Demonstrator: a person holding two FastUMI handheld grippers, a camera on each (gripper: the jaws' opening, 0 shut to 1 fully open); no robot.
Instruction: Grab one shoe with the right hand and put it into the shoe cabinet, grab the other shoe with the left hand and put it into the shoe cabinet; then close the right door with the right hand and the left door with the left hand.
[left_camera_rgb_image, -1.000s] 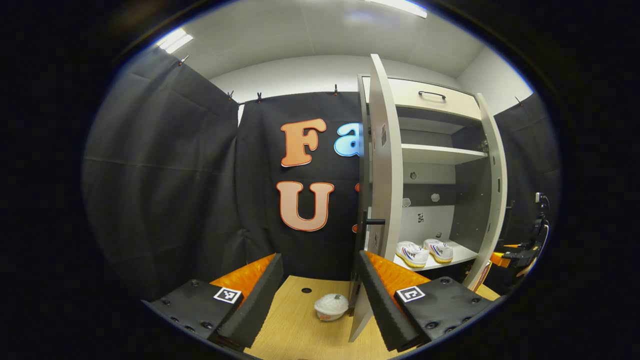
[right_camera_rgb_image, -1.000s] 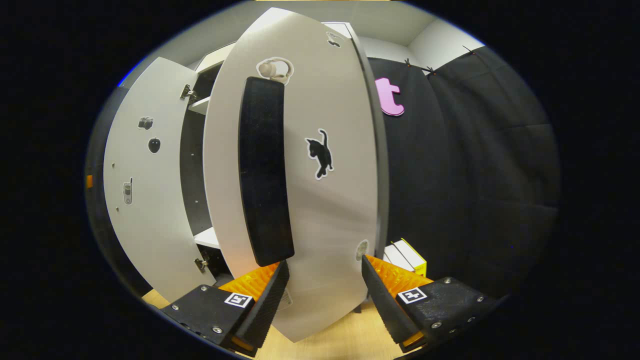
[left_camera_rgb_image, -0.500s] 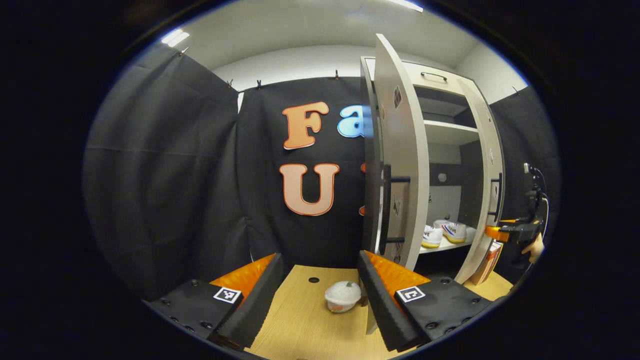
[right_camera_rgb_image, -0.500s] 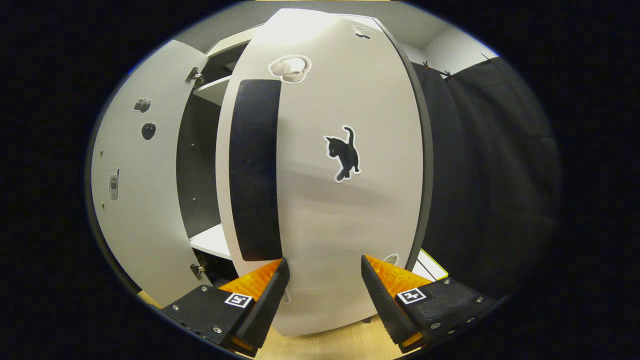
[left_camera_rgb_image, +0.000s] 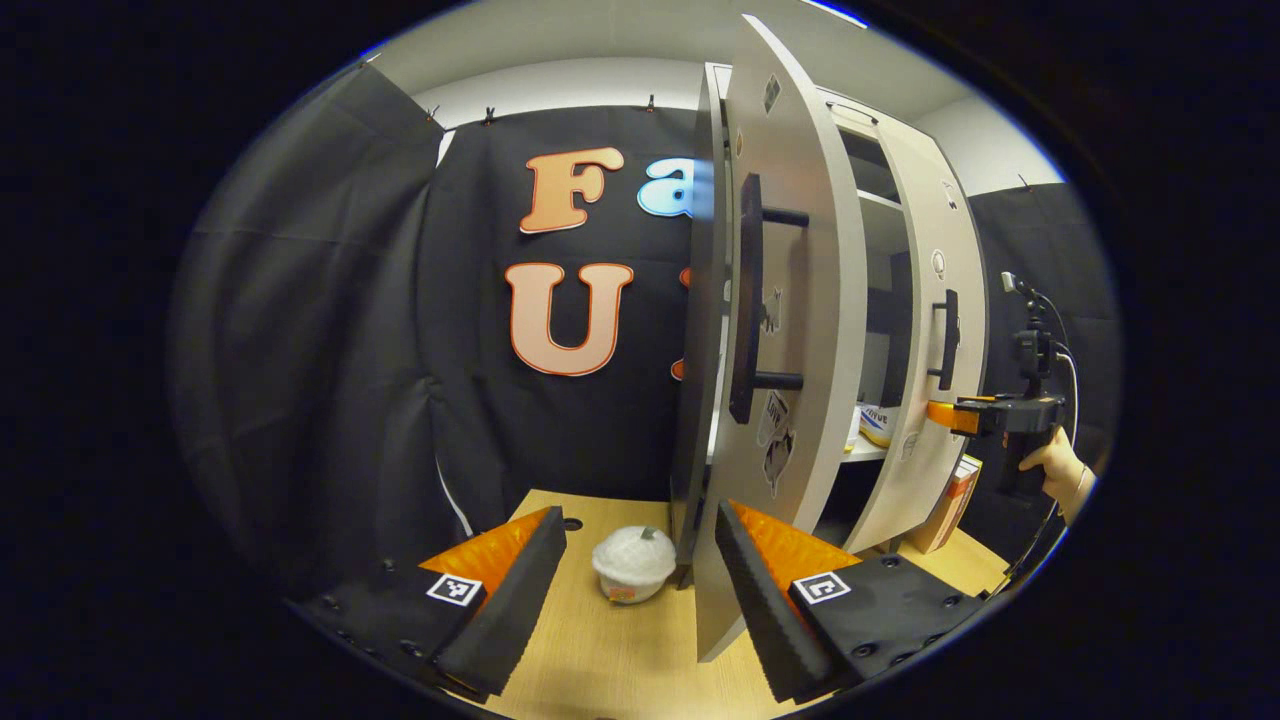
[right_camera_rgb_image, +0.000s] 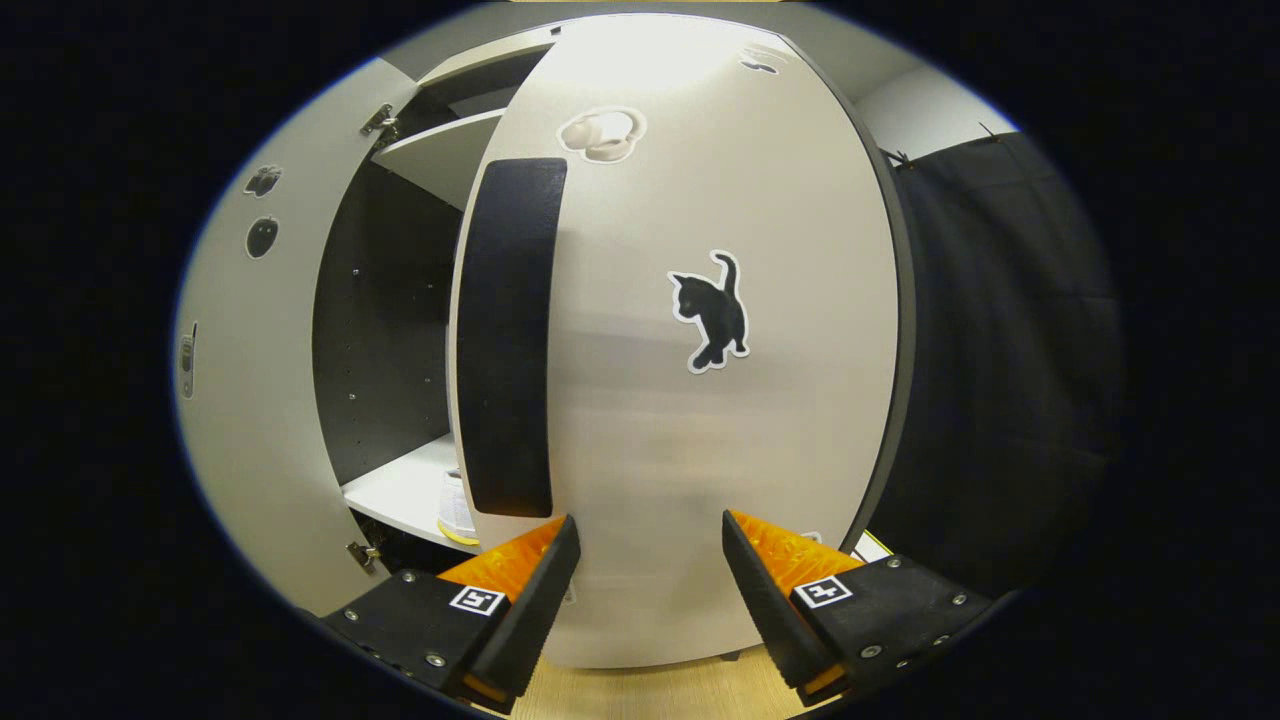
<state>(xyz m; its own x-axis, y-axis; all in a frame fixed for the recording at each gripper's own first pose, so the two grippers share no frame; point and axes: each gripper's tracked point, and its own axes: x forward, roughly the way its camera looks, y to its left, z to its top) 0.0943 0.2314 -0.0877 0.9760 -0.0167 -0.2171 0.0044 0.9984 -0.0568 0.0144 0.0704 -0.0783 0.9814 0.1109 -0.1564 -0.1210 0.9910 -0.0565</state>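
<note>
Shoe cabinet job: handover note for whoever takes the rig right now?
Left gripper: open, holding nothing, at the bottom front edge of the left door.
Right gripper: open, holding nothing, fingers up against the outer face of the right door beside its black handle.
Shoes: at least one shoe shows on the lower shelf through the gap between the doors; the second cannot be confirmed.
Done: shoe placement, as far as can be seen.
Left: both doors are part open. Push the right door shut with the right gripper, then the left door with the left.
</note>
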